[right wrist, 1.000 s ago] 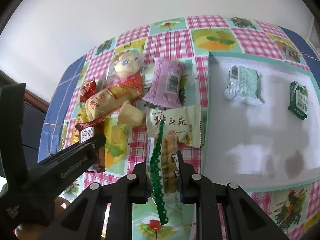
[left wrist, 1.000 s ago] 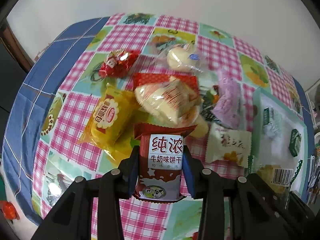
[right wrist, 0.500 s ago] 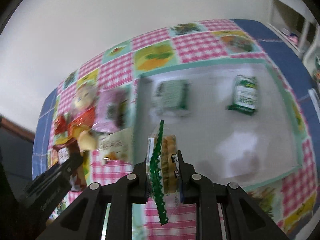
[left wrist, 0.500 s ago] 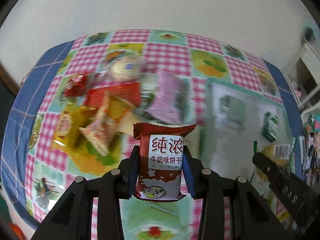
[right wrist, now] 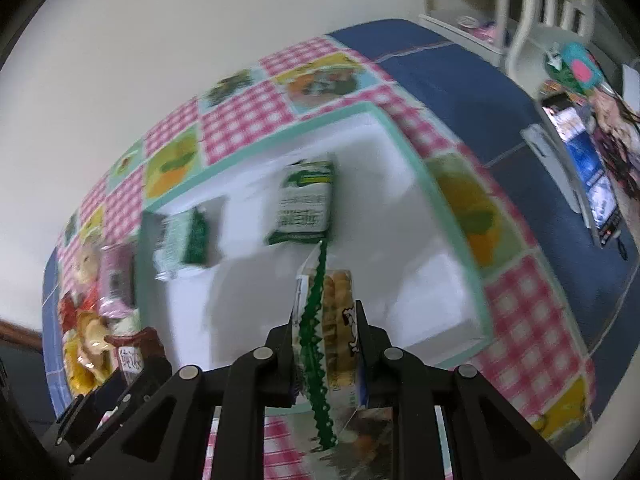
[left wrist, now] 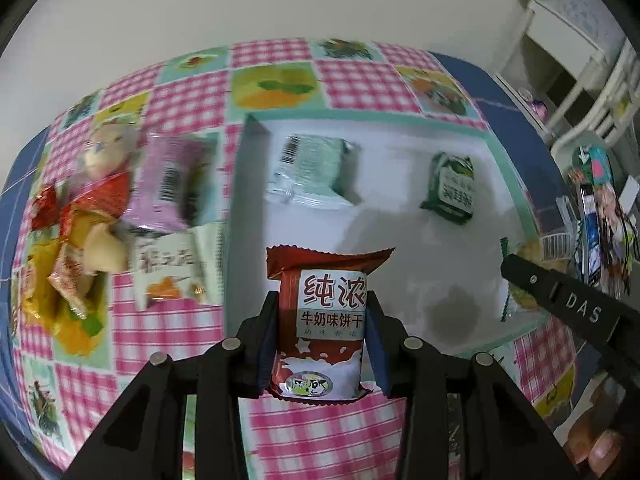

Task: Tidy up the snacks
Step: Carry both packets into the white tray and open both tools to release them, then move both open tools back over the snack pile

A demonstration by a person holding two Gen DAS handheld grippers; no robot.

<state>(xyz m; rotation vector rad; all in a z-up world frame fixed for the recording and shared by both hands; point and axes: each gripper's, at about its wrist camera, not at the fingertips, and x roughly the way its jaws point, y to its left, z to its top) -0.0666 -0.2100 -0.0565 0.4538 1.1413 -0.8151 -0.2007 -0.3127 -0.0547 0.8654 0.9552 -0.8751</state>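
Both wrist cameras look steeply down along their gripper fingers, close above the worktop (left wrist: 180,328). The left view faces the white tray's (left wrist: 460,132) near-left corner; the right view faces its near-right part. Both share the tray and the pile of snack packets (left wrist: 100,216).

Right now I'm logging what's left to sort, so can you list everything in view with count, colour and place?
Tray: one, white with teal rim, on the tablecloth.
Green packets: two, pale green and dark green, lying apart inside the tray.
Loose snacks: a pile of several, purple, red, yellow and cream, on the cloth left of the tray.
Tablecloth: one, pink check with fruit squares, blue border.
White furniture: beyond the table's right end.
Brown milk-biscuit packet: one, clamped in the left claw.
Clear biscuit pack with green edge: one, clamped in the right claw.
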